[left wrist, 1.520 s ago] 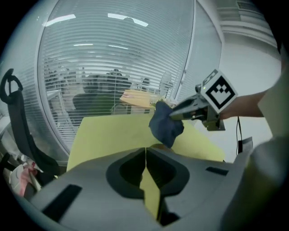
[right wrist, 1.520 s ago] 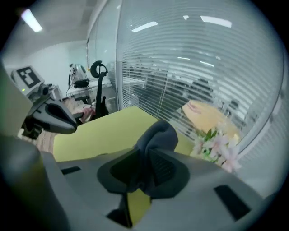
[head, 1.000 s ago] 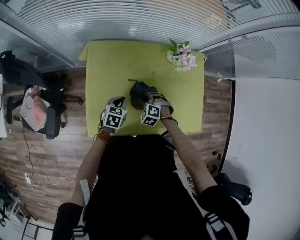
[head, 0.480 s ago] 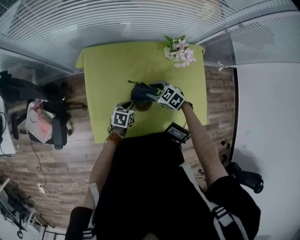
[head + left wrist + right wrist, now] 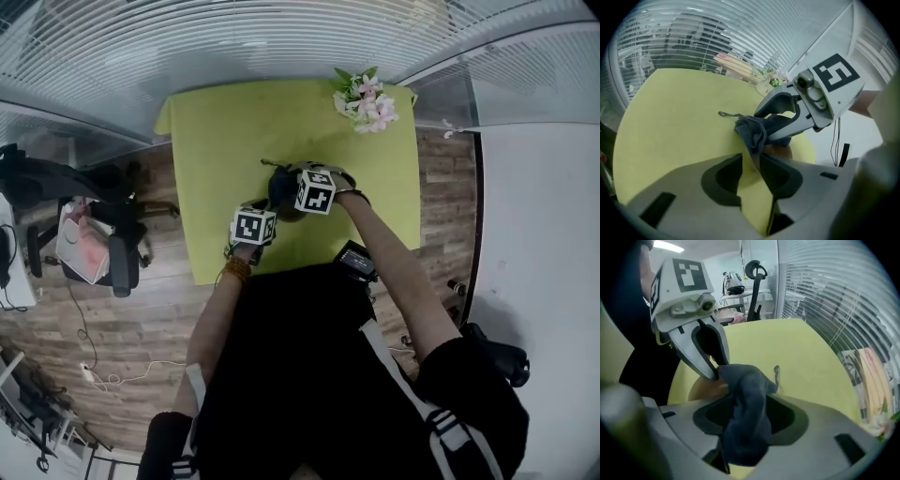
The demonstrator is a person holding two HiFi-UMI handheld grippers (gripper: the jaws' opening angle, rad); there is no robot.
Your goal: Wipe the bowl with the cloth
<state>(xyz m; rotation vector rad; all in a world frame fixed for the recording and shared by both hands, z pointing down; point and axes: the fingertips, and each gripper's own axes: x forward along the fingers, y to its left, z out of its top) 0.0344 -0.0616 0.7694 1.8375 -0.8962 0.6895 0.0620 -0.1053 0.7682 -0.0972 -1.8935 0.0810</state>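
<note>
I find no word, number or brand name that I can read anywhere here. The only signs are black-and-white square markers (image 5: 836, 74) on the cubes (image 5: 254, 226) of my left gripper (image 5: 751, 158) and my right gripper (image 5: 749, 404). They are patterns, not letters.

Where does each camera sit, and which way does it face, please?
Head view: on the head, facing steeply down at the table; torso, arms show.
Left gripper view: on left gripper, jaws just opened, empty; faces the cloth.
Right gripper view: on right gripper, jaws just opened around cloth.
Both gripper views share cloth and bowl.
</note>
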